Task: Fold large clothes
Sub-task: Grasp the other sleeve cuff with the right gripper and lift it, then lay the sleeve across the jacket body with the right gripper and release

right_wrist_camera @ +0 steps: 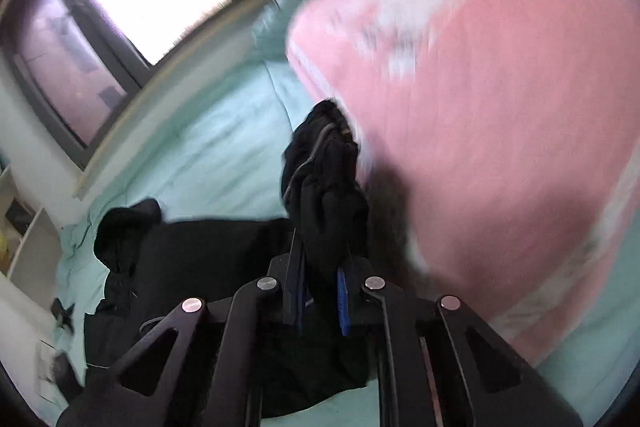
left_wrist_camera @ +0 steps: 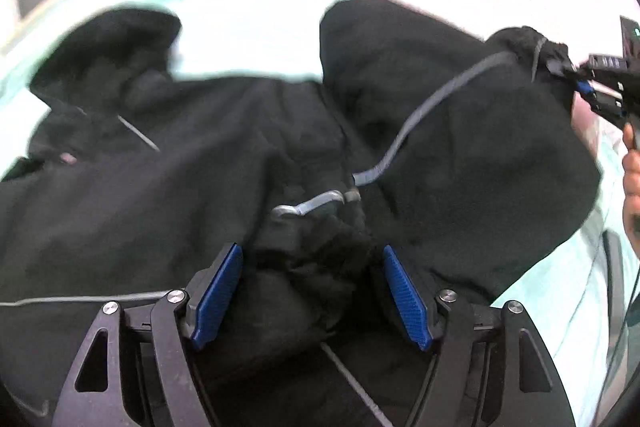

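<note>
Left wrist view: left gripper (left_wrist_camera: 312,291) jaws wide apart over bunched black jacket (left_wrist_camera: 200,187) mid-frame on mint bedsheet (left_wrist_camera: 248,39), gripping nothing; right gripper (right_wrist_camera: 322,303) clamped on jacket fold lower centre, pink blanket (right_wrist_camera: 500,127) upper right; no legible writing.

The pink blanket (right_wrist_camera: 500,127) is smeared by blur, its pattern unreadable, and the black garment (left_wrist_camera: 160,195) is cut off at the picture's near and left edges.

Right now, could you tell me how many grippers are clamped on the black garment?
1. The right gripper is shut on a bunched part of the black garment. The left gripper hangs open over its middle, gripping nothing.
</note>
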Demonstrator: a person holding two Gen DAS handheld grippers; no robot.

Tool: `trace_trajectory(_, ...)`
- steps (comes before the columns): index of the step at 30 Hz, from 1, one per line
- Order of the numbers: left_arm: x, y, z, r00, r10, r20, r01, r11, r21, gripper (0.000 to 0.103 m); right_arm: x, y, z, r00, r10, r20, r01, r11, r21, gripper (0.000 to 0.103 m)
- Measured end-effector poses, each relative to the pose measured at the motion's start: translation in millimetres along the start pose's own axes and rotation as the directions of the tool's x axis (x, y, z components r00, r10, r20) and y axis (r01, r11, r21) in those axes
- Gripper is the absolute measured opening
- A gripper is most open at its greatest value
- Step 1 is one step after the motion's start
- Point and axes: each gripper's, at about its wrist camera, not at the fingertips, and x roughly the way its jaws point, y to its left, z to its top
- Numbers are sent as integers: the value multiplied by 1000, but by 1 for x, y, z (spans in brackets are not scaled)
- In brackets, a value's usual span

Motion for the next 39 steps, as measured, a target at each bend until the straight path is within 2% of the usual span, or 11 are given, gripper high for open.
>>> trace_trajectory(4, -29, -6, 17, 993, -79, 89, 80, 997, -5, 74, -60, -16, 5, 984, -134, 117, 133, 991, 11, 14)
trace_trajectory(7, -21, -18, 27, 984, -167, 54, 168, 986, -16, 74, -102, -44, 5, 965, -199, 171, 186, 979, 87, 13)
trace_trajectory(9, 5, -28, 26, 984, -174, -24, 173, 985, -22, 74, -111, -59, 3, 962, -232, 147, 219, 970, 102, 13)
trace_trajectory(11, 44, -40, 21, 976, -148, -159, 150, 989, -3, 74, -100, -69, 2, 969, -226, 96, 215, 971, 106, 13)
trace_trajectory(12, 50, -44, 20, 979, -120, -165, 124, 992, 19, 74, -95, -73, -1, 973, -219, 76, 210, 972, 105, 12)
trace_trajectory(14, 39, -51, 21, 986, -91, -139, 101, 993, 63, 74, -87, -73, -5, 977, -206, 51, 201, 976, 88, 12)
trace_trajectory(19, -26, -38, 22, 988, -149, -40, 152, 985, 86, 74, -90, -48, -4, 995, -80, 56, 75, 994, 76, 12)
trace_trajectory(25, -107, 25, 11, 988, -127, 86, 125, 992, 22, 74, -96, 57, -17, 999, 38, 23, -36, 996, -85, 11)
trace_trajectory(28, -140, 75, 1, 990, -57, 125, 59, 998, -13, 74, -91, 120, -32, 997, 76, 0, -75, 982, -174, 12)
trace_trajectory(34, -178, 162, -33, 988, 55, 142, -37, 991, -126, 74, -80, 255, -80, 984, 158, -81, -176, 925, -337, 11)
trace_trajectory(39, -203, 237, -74, 984, 139, 112, -107, 962, -252, 74, -58, 358, -130, 965, 194, -179, -254, 870, -423, 11)
